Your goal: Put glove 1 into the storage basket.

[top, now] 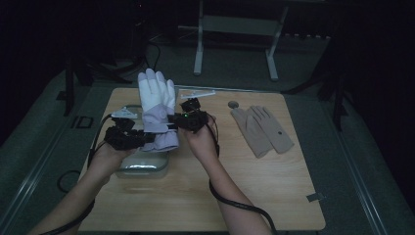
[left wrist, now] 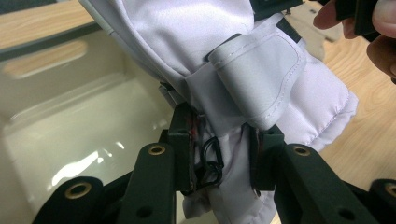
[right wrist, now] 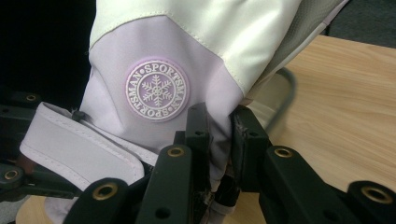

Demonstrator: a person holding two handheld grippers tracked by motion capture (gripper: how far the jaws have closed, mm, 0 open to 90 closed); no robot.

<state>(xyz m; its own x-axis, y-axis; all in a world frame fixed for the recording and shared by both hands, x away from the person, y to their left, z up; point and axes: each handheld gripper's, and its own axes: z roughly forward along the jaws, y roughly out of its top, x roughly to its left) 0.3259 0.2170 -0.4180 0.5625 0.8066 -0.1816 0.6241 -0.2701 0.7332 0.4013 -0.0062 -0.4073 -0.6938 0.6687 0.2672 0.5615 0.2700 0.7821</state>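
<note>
Over wooden table | both claws grip white ski glove | dark room

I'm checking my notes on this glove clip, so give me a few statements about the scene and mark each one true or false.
1. Both tongs grip the white and lilac ski glove. True: the left tongs and the right tongs each pinch its cuff.
2. The glove lies flat on the table. False: it is held up, fingers pointing away from the person.
3. A clear plastic bin sits below the glove. True.
4. A pair of tan gloves lies inside the bin. False: they lie on the table, right of the hands.
5. The glove's round badge shows a star. False: it shows a snowflake and the word SPORTSMAN.
</note>
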